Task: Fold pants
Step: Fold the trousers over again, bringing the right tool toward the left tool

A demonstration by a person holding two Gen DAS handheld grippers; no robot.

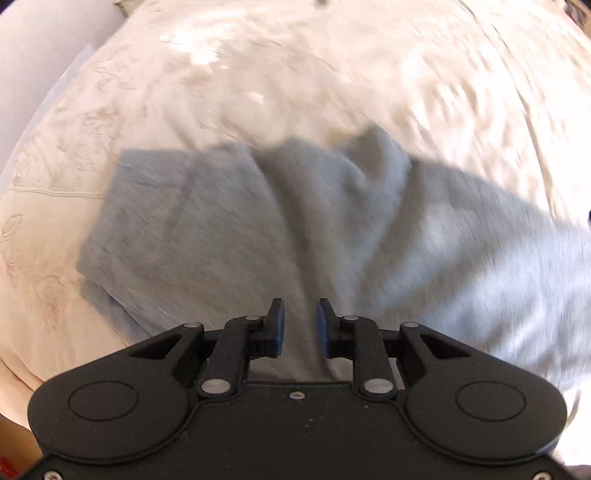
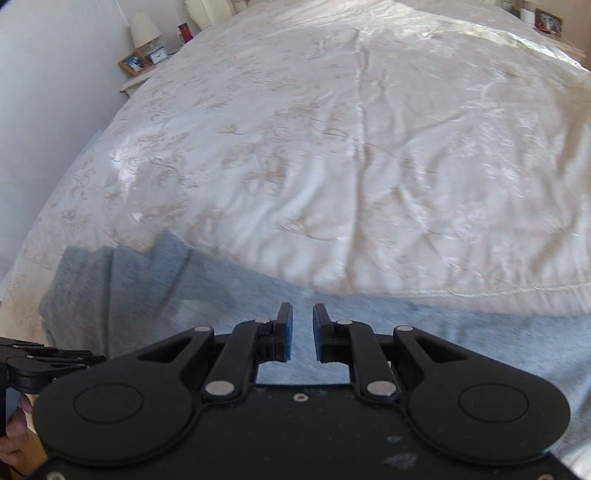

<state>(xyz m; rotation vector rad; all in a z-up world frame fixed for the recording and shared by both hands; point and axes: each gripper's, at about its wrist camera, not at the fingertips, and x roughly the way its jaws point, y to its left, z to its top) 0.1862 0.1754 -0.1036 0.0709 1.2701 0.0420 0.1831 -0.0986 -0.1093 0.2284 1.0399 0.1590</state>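
Grey pants (image 1: pixel 258 229) lie spread across a cream embroidered bedspread (image 1: pixel 332 74), folded edges at the left and a longer stretch running off to the right. My left gripper (image 1: pixel 299 325) hovers over the middle of the cloth, pointing steeply down. Its blue pads stand apart with nothing pinched between them. In the right wrist view the pants (image 2: pixel 147 288) fill the near strip of the bed. My right gripper (image 2: pixel 303 328) hangs above them, open by a narrow gap, holding nothing. Black linkage of the left tool (image 2: pixel 48 362) shows at the left edge.
The wide bedspread (image 2: pixel 369 147) stretches away beyond the pants. A nightstand (image 2: pixel 136 83) with a lamp (image 2: pixel 144 29) and a photo frame (image 2: pixel 133 62) stands at the far left by the white wall. A person's hand (image 2: pixel 14 435) is at the lower left.
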